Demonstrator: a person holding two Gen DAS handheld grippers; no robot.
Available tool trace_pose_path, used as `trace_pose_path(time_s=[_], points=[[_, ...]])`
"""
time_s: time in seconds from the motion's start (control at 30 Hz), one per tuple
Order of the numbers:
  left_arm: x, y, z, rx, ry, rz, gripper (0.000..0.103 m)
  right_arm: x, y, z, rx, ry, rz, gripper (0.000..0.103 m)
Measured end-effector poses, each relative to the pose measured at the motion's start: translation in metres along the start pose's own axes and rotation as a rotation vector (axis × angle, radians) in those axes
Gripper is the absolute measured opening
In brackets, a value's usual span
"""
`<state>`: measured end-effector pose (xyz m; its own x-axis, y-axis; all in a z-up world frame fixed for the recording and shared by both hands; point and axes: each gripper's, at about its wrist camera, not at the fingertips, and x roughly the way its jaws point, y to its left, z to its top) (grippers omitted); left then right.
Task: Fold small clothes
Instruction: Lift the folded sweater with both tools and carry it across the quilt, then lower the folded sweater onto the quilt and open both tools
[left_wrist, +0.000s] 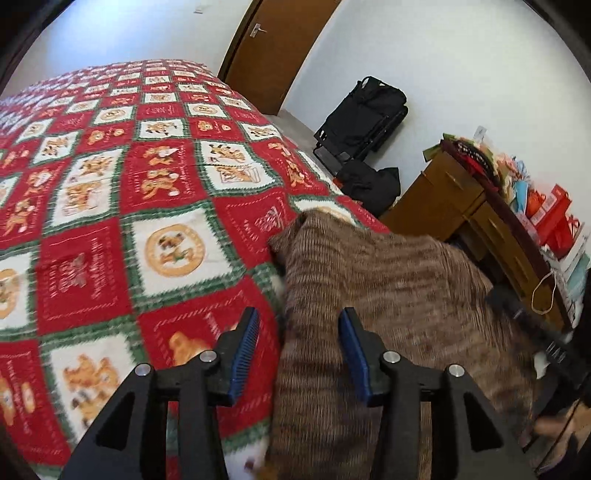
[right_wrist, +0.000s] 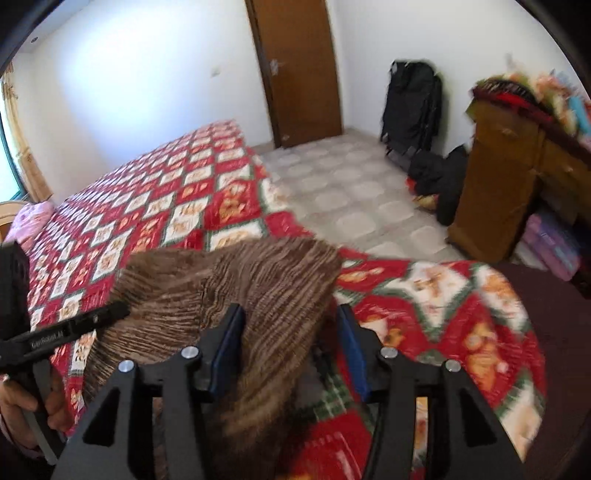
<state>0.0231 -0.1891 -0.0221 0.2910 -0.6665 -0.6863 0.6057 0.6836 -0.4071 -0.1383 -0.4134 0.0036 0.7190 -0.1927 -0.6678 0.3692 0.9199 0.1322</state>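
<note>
A brown striped knit garment (left_wrist: 369, 295) lies near the corner of a bed covered by a red, white and green patterned blanket (left_wrist: 110, 221). My left gripper (left_wrist: 298, 314) hangs open just over the garment's left edge, its blue pads apart and not pressing on the cloth. In the right wrist view the same garment (right_wrist: 240, 280) lies rumpled on the blanket (right_wrist: 443, 314). My right gripper (right_wrist: 290, 310) is open over its right edge, with cloth under and between the pads but not pinched. The left gripper's finger (right_wrist: 92, 319) shows at the left, held by a hand (right_wrist: 22, 402).
A wooden dresser (right_wrist: 498, 177) piled with coloured items stands right of the bed. Black bags (right_wrist: 413, 107) lean on the white wall beside a brown door (right_wrist: 299, 70). Tiled floor (right_wrist: 343, 184) lies between. A pink pillow (right_wrist: 31, 221) sits at the bed's far left.
</note>
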Motion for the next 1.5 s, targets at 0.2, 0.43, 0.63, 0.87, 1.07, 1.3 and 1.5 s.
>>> trace_pose_path(time_s=[0.2, 0.43, 0.63, 0.87, 1.07, 1.3, 1.5], points=[[-0.033, -0.023, -0.029, 0.147, -0.101, 0.072, 0.047, -0.056, 0.039, -0.007, -0.084, -0.124, -0.04, 0.033], [-0.009, -0.004, -0.049, 0.016, 0.017, 0.0, 0.047, -0.047, 0.092, -0.043, -0.28, -0.063, -0.029, 0.023], [-0.022, 0.009, -0.057, -0.026, 0.044, -0.111, 0.047, -0.03, 0.076, -0.072, -0.256, 0.043, -0.037, 0.018], [-0.02, 0.033, -0.071, -0.165, 0.06, -0.326, 0.047, -0.079, 0.033, -0.07, -0.012, -0.054, 0.109, 0.068], [-0.015, 0.029, -0.078, -0.2, 0.065, -0.367, 0.049, -0.048, 0.028, -0.08, 0.042, 0.046, 0.15, 0.067], [-0.021, 0.025, -0.087, -0.199, 0.105, -0.437, 0.04, -0.042, 0.062, -0.086, -0.082, 0.096, 0.053, 0.018], [-0.036, 0.009, -0.081, -0.186, 0.171, -0.44, 0.021, -0.063, 0.043, -0.075, 0.032, 0.131, 0.206, 0.016]])
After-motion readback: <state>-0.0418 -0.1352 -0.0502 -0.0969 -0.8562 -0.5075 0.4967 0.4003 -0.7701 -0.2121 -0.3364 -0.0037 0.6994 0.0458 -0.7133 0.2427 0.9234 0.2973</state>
